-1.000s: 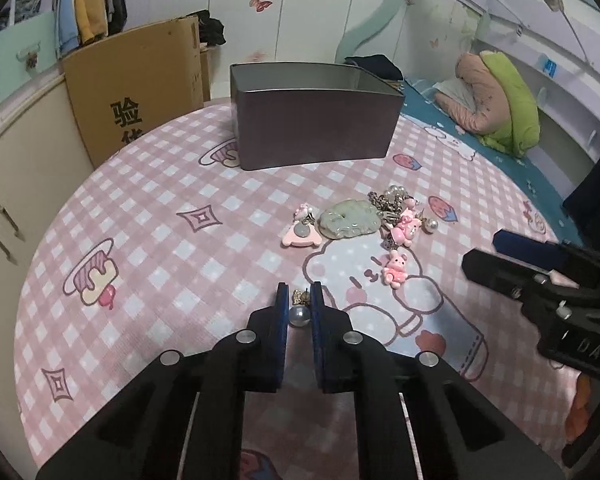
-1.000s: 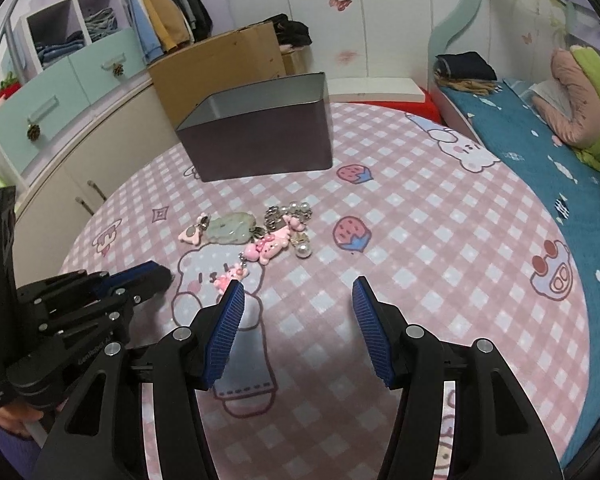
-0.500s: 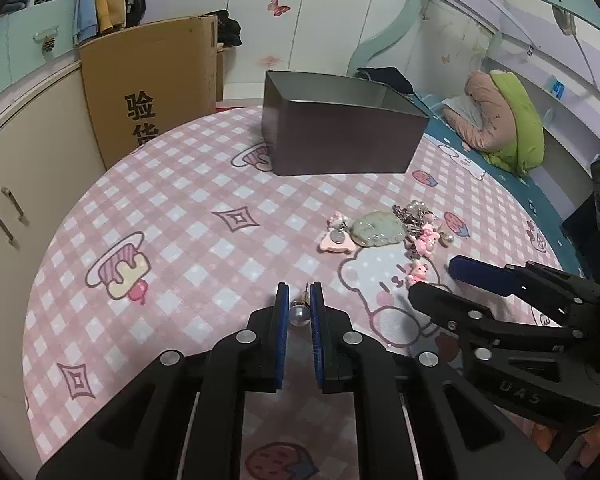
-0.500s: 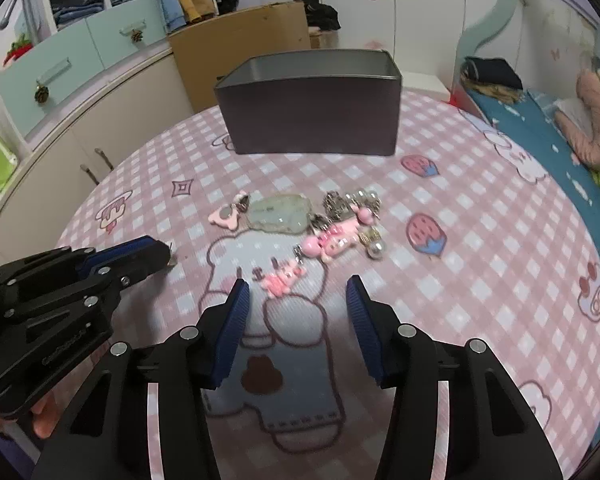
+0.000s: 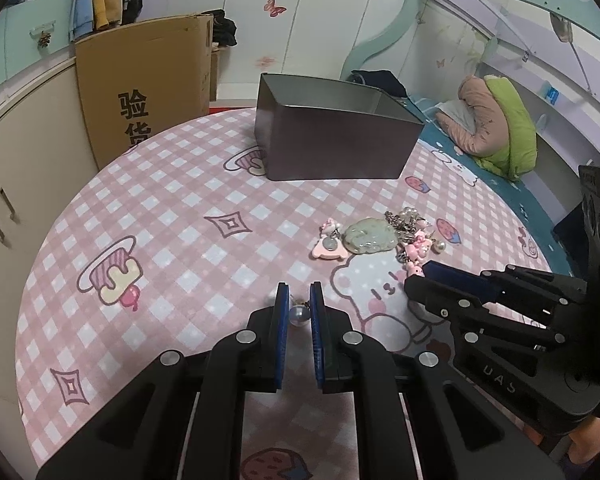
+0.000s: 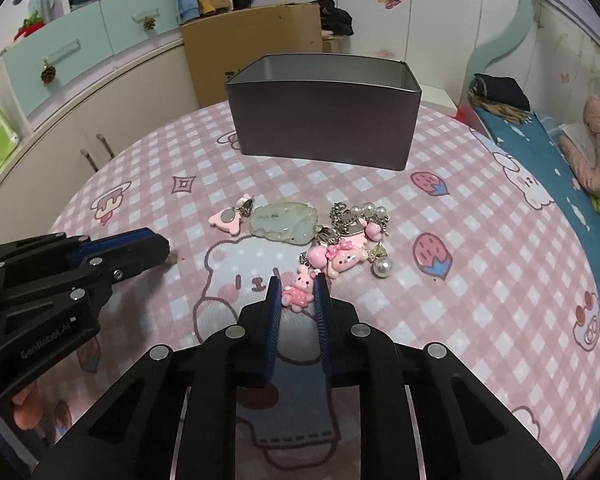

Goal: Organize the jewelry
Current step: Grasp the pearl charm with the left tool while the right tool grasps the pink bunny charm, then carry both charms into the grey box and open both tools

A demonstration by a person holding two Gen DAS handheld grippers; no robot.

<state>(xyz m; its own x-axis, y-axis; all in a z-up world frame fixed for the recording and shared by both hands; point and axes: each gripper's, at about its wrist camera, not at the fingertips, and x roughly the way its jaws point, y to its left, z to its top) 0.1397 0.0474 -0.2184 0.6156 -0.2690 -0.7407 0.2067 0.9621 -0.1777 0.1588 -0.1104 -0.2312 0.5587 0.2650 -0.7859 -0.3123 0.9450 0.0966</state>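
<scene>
The left gripper (image 5: pixel 299 312) is clamped on a pearl earring (image 5: pixel 299 315), which sits between its blue pads just above the pink checked tablecloth (image 5: pixel 172 216). The right gripper (image 6: pixel 297 292) is closing its jaws around a small pink bunny charm (image 6: pixel 299 290); the charm lies between the pads at their tips, and they seem to touch both its sides.

Just beyond the bunny charm lies the rest of the jewelry: a pink bear charm (image 6: pixel 342 258) touching a loose pearl drop (image 6: pixel 381 266), a tangle of silver chain and pearls (image 6: pixel 352 218), a pale green jade pendant (image 6: pixel 284 222), and a flat pink clip (image 6: pixel 230 218) to its left.

Farther back, well apart from the pile, stands an open dark metal box (image 6: pixel 324 120). A cardboard carton (image 5: pixel 148 84) leans behind the table.
</scene>
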